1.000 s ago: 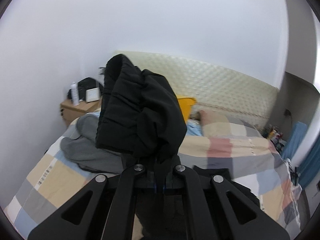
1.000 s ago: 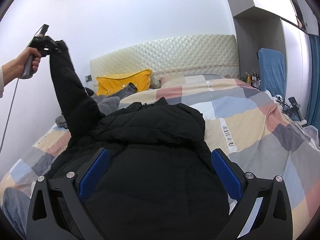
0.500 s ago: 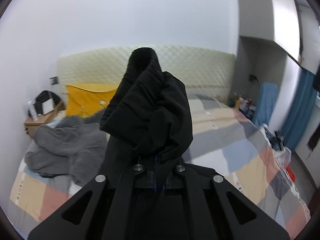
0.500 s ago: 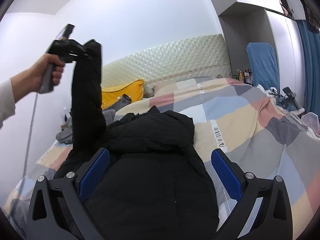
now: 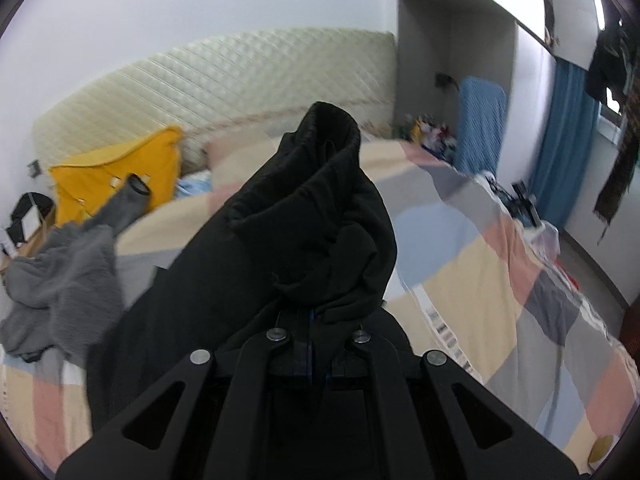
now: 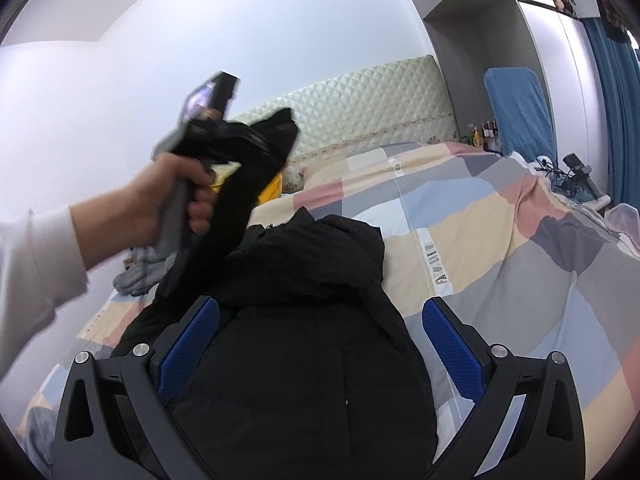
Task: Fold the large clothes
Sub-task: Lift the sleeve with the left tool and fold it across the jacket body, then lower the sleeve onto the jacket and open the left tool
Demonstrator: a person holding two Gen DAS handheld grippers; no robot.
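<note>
A black padded jacket [image 6: 304,320] lies on the checked bedspread [image 6: 500,248]. My left gripper [image 5: 318,344] is shut on the jacket's sleeve cuff [image 5: 320,208] and holds it lifted above the jacket's body. In the right wrist view the left gripper [image 6: 240,136] shows in a hand, the sleeve [image 6: 236,200] hanging down from it. My right gripper [image 6: 320,340] is open, its blue pads [image 6: 452,344] on either side of the jacket's body, just above it.
A grey garment [image 5: 60,276] lies crumpled at the bed's left side near a yellow pillow [image 5: 116,172]. The quilted headboard [image 5: 224,84] is behind. A bedside table [image 5: 28,220] stands at the left, a blue chair [image 5: 480,120] and blue curtain [image 5: 568,140] at the right.
My left gripper has carried the sleeve rightward and inward over the jacket's body. My right gripper has stayed open over the jacket.
</note>
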